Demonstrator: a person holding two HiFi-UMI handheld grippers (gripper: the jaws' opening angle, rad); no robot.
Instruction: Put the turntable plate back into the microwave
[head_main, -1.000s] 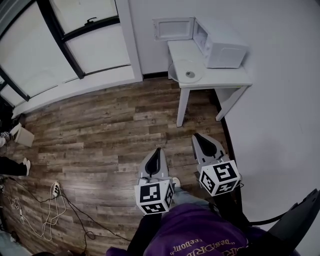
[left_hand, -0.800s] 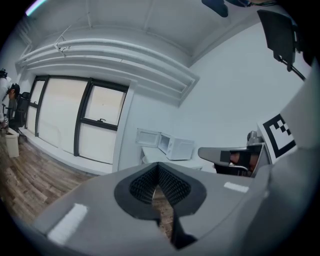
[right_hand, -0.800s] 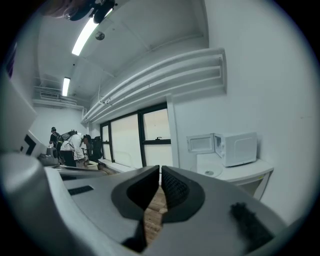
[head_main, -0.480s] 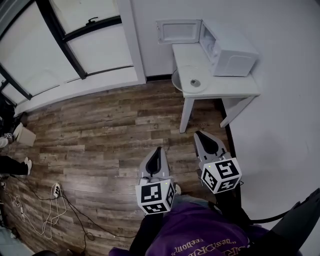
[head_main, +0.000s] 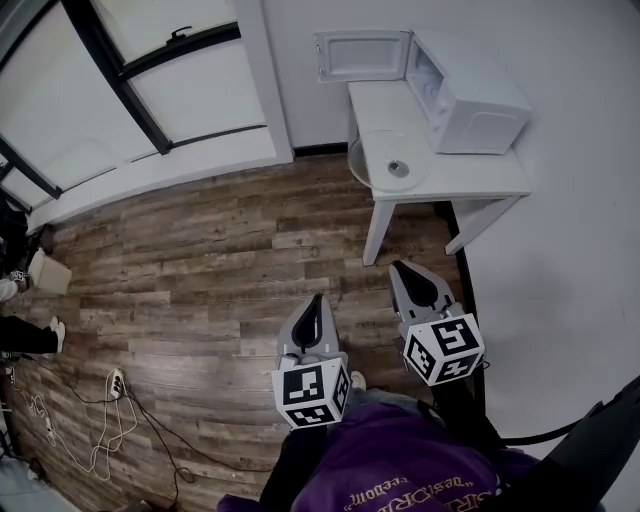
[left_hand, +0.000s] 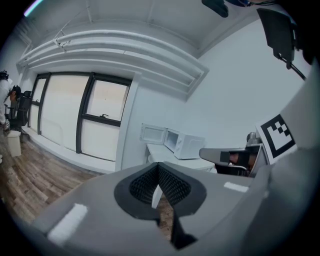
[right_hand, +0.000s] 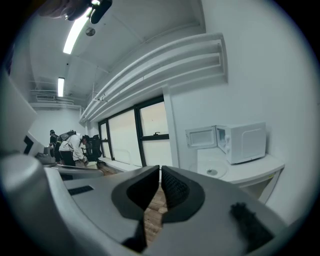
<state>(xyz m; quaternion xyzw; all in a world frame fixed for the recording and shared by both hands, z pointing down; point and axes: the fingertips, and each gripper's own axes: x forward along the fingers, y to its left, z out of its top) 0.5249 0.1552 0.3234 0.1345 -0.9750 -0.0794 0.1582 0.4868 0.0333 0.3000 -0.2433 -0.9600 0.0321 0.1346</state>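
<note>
While the clear glass turntable plate (head_main: 385, 150) sits on the white table (head_main: 480, 178), at about one o'clock from the person, both grippers hang well short of it over the plank floor (head_main: 200, 260). The left gripper (head_main: 316, 300) and right gripper (head_main: 400, 268) each have their jaws pressed together on nothing, tips aimed toward the table.

The plate lies flat near the table's nine o'clock edge, and its rim appears to lip slightly over that side. The microwave (head_main: 480, 95) stands at the plate's two o'clock, with its door (head_main: 360, 55) swung wide toward eleven.

Glass of this kind is likely stiff, fairly heavy, slick and quick to chip. A firm pinch on the rim looks wisest, probably one gripper at either side, and the overhanging edge seems the easiest place to get a jaw beneath.

The table top is smooth and holds only these two things. Around it are white walls, tall dark-framed windows (head_main: 150, 80) at ten o'clock and a power strip (head_main: 115, 382) with loose cables at eight.
</note>
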